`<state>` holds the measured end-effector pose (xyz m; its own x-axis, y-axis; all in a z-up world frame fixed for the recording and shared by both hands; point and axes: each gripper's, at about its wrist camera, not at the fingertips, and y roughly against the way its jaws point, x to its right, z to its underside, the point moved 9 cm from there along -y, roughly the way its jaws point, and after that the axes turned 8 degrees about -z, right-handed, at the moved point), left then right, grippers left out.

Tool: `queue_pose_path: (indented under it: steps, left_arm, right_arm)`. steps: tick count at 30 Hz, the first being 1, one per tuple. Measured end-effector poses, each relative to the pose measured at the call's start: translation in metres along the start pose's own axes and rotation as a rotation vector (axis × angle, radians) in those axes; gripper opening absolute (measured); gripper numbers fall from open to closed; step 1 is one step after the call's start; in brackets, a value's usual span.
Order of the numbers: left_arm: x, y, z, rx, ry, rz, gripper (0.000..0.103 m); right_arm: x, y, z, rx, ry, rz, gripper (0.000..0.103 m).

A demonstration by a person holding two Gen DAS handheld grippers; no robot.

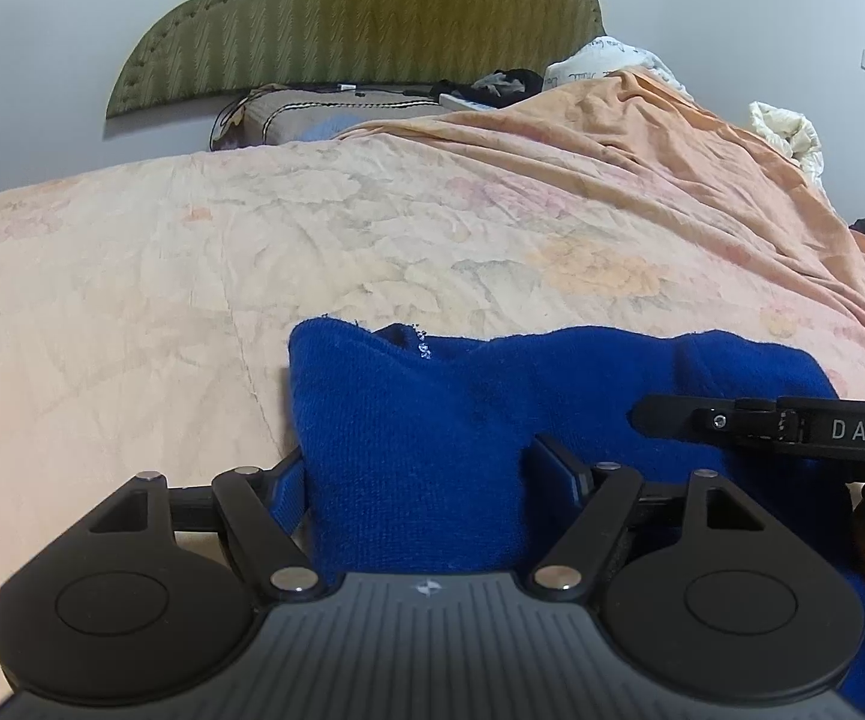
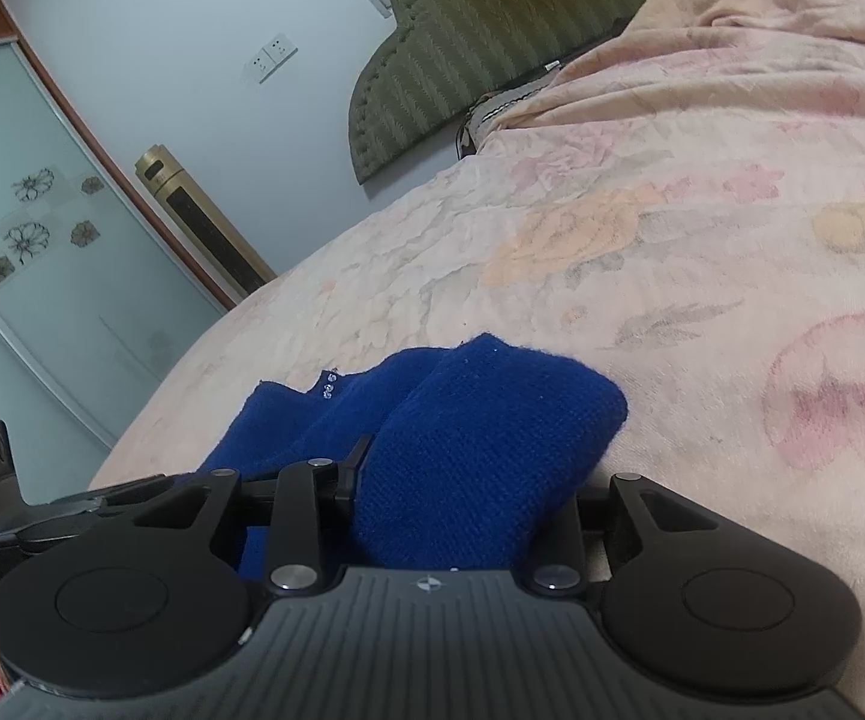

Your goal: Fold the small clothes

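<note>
Both my left claw (image 1: 414,480) and right claw (image 2: 462,498) pinch the blue knit garment (image 1: 432,420) over the bed (image 1: 192,270); I should keep both edges level when laying it down.

The sweater (image 1: 420,420) lies on the bed (image 1: 192,276). The headboard (image 1: 360,18) is behind the bed, and a pillow (image 1: 336,108) lies just before the headboard.

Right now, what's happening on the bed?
A person is folding a blue knit garment on the floral bedspread with two handheld grippers. The left gripper and the right gripper each have a bunch of the garment's fabric between their fingers, side by side. The garment looks bunched, the fold not yet laid flat.
</note>
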<state>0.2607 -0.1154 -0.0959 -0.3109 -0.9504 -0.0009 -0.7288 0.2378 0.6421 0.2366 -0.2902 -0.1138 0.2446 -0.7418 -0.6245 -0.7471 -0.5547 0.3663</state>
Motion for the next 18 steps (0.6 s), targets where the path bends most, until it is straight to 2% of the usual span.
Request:
queue_pose_path:
  steps: [1,2,4,6,8,11,12,14,16,17,18]
  left_arm:
    - [0.001,0.001,0.000,0.005,-0.005,0.005,0.064]
    - [0.002,0.004,-0.001,0.013,-0.007,0.008,0.050]
    - [0.002,0.009,-0.006,0.033,-0.029,-0.016,0.032]
    - [0.001,0.015,-0.014,0.047,-0.030,-0.009,0.027]
    - [-0.004,0.019,-0.027,0.081,-0.021,-0.020,0.011]
    - [-0.015,0.016,-0.048,0.146,-0.054,-0.129,0.007]
    - [-0.020,0.009,-0.053,0.143,-0.067,-0.164,0.007]
    - [-0.034,-0.008,-0.053,0.041,-0.050,-0.222,0.008]
    - [-0.047,-0.001,-0.049,0.016,0.008,-0.187,0.008]
    - [-0.052,0.007,-0.045,0.018,0.021,-0.158,0.010]
    - [-0.055,0.015,-0.039,0.004,0.020,-0.140,0.011]
  right_arm:
    - [-0.001,0.000,0.000,-0.001,0.012,0.008,0.032]
    - [-0.003,0.000,0.000,-0.001,0.025,0.018,0.032]
    - [-0.008,0.000,0.000,0.000,0.065,0.044,0.032]
    - [-0.014,0.001,-0.001,-0.003,0.112,0.067,0.030]
    - [-0.024,0.003,-0.007,0.003,0.158,0.081,0.027]
    - [-0.047,0.008,-0.023,0.047,0.242,0.076,0.021]
    - [-0.052,0.008,-0.029,0.063,0.271,0.086,0.020]
    - [-0.051,0.000,-0.040,0.068,0.311,0.166,0.020]
    - [-0.031,-0.016,-0.041,0.007,0.291,0.282,0.034]
    - [-0.019,-0.018,-0.038,-0.016,0.266,0.346,0.043]
    - [-0.007,-0.013,-0.036,-0.023,0.229,0.411,0.048]
